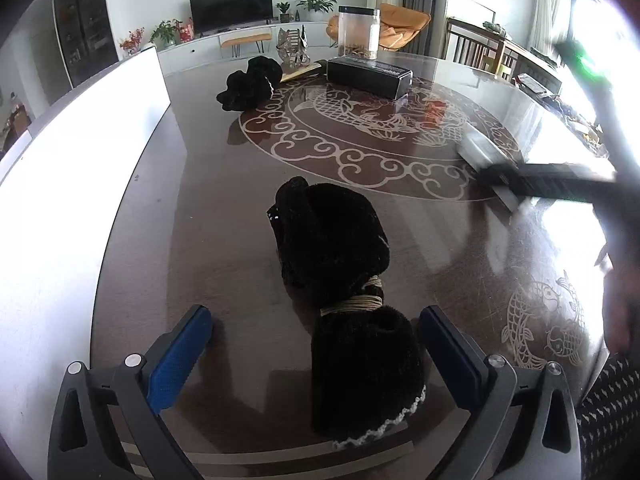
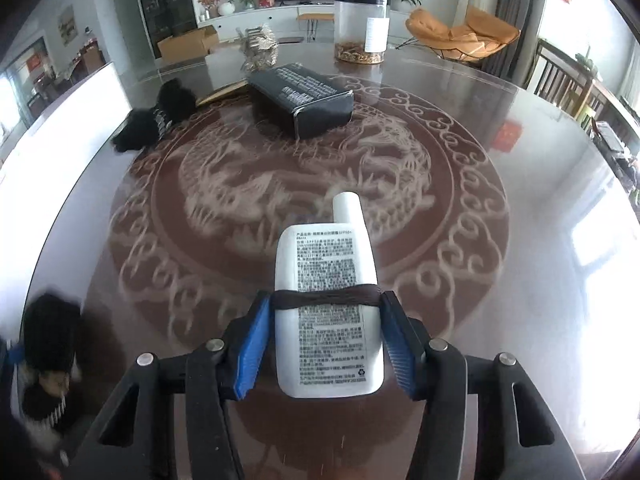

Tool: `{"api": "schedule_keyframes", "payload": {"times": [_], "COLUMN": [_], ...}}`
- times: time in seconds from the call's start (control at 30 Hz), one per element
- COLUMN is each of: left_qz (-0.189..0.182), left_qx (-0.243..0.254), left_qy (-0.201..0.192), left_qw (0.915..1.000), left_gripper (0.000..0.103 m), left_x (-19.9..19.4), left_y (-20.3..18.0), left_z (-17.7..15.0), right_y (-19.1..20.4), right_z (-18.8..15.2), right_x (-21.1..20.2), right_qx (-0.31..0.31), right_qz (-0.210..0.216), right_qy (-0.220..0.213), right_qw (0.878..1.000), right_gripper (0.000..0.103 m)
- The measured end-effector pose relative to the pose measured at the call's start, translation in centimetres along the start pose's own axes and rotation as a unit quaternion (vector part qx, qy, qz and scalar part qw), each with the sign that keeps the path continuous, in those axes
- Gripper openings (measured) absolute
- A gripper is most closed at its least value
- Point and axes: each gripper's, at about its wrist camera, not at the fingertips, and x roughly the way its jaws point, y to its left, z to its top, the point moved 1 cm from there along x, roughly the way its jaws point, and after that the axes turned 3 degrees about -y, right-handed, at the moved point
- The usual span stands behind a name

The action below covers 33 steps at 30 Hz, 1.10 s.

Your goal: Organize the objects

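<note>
In my left wrist view, the left gripper (image 1: 316,344) stood spread wide at the bottom of the frame, its blue pads clear on both sides of a black fuzzy bundle (image 1: 352,320) tied with tan cord, which lay on the dark round table (image 1: 200,220). Nothing was pressed between those pads. A second black fuzzy piece (image 1: 248,84) sat toward the upper centre.

In my right wrist view, the right gripper (image 2: 324,340) was clamped on a white bottle (image 2: 328,312), the pads against its two sides and a dark elastic band stretched across its printed label. The bottle lay lengthwise along the fingers, its cap pointing to the middle of the frame.

As for containers, a clear cylindrical jar (image 2: 362,28) with a black lid stood upright at the upper centre of the right view, holding only a shallow layer of brownish pieces at its bottom; I could not tell what they were. Just below and left of it lay a closed black box (image 2: 308,98) on its side. A brown cardboard carton (image 2: 188,42) sat beyond the table at the upper left, its contents hidden from me.
</note>
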Motion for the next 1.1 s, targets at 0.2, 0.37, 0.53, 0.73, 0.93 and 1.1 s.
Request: {"api": "schedule_keyframes", "payload": {"times": [0.2,0.37,0.53,0.73,0.93,1.1], "left_qz": [-0.004,-0.019,-0.042,-0.056,-0.012,-0.035], "left_qx": [0.002,0.022,0.062,0.030,0.059,0.061], "left_qy": [0.001,0.029,0.088,0.102,0.066,0.055], "left_qw": [1.0000,0.9992,0.9934,0.9927,0.9960,0.9960], "left_gripper": [0.103,0.103,0.103,0.103,0.103,0.048], "left_x": [0.1,0.1,0.1,-0.2,-0.2,0.2], "left_y": [0.0,-0.3,-0.3,1.3,-0.2,-1.1], "left_z": [0.0,0.1,0.4,0.6,2.7,1.9], "right_y": [0.5,0.1,-1.3,-1.2,-0.7,-0.1], "right_z": [-7.0,-10.9,-11.6,-10.4,-9.0,-9.4], "right_x": [-4.8,-7.8,-7.3,-6.5,-5.4,-6.9], "right_qx": [0.002,0.022,0.041,0.027,-0.004,-0.019], "right_qz": [-0.001,-0.011,-0.021,-0.017,0.003,0.013], "right_qy": [-0.007,0.002,0.029,0.048,0.043,0.041], "right_qw": [1.000,1.000,0.999,0.998,0.999,0.999], "right_gripper": [0.054,0.071,0.103,0.103,0.103,0.054]}}
